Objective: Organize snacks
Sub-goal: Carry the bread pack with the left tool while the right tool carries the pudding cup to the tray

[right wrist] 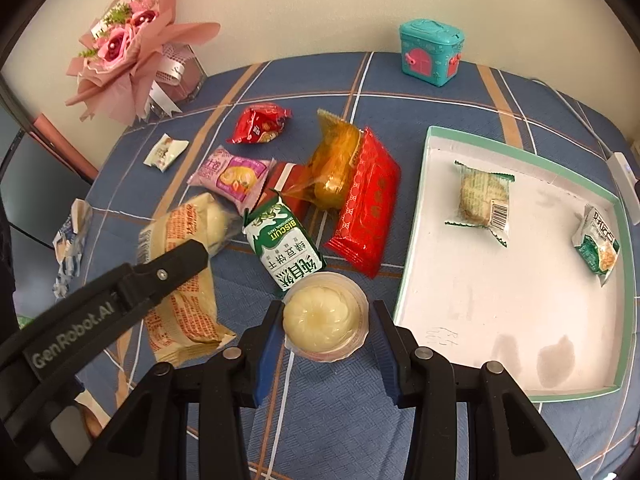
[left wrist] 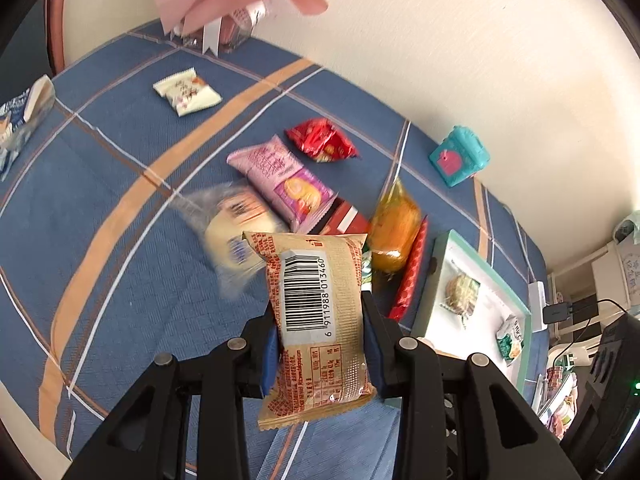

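Left gripper (left wrist: 320, 344) clenched on a tan barcoded snack packet (left wrist: 316, 320); right gripper (right wrist: 326, 330) grasped a jelly cup (right wrist: 322, 316). Both items were best carried level over the tray (right wrist: 612, 200) rim before release.

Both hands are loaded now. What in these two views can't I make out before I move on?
- Left wrist view: clear-wrapped bun smeared by motion blur, label unreadable.
- Left wrist view: blue packet cut off by the frame edge.
- Right wrist view: small red box mostly buried under the orange cake and pink packet.

Bright even daylight, soft shadows, fisheye-bent dark corners, slight motion blur
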Demonstrator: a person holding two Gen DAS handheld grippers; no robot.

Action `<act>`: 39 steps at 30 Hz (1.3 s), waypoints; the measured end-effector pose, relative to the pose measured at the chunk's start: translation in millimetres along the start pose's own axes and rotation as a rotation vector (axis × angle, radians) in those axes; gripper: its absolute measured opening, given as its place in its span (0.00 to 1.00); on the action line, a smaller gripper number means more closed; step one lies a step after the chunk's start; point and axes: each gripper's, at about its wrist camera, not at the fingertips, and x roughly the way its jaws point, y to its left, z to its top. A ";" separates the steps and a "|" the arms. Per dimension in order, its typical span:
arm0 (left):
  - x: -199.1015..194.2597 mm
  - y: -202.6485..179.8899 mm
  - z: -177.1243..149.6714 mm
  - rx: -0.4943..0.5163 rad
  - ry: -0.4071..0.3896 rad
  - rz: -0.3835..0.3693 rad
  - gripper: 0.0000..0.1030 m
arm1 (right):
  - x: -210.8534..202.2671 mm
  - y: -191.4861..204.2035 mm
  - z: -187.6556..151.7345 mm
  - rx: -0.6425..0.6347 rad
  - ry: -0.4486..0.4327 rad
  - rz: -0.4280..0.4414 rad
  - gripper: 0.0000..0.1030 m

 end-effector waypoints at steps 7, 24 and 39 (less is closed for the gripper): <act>-12.4 -5.6 1.4 0.012 -0.046 0.001 0.36 | -9.1 -2.9 1.7 0.010 -0.020 0.003 0.44; 11.5 -83.6 -25.1 0.256 0.005 0.003 0.36 | -12.7 -77.9 0.2 0.195 -0.024 -0.079 0.44; 38.2 -180.9 -79.0 0.577 0.028 -0.039 0.36 | -47.8 -194.4 -21.5 0.500 -0.098 -0.309 0.44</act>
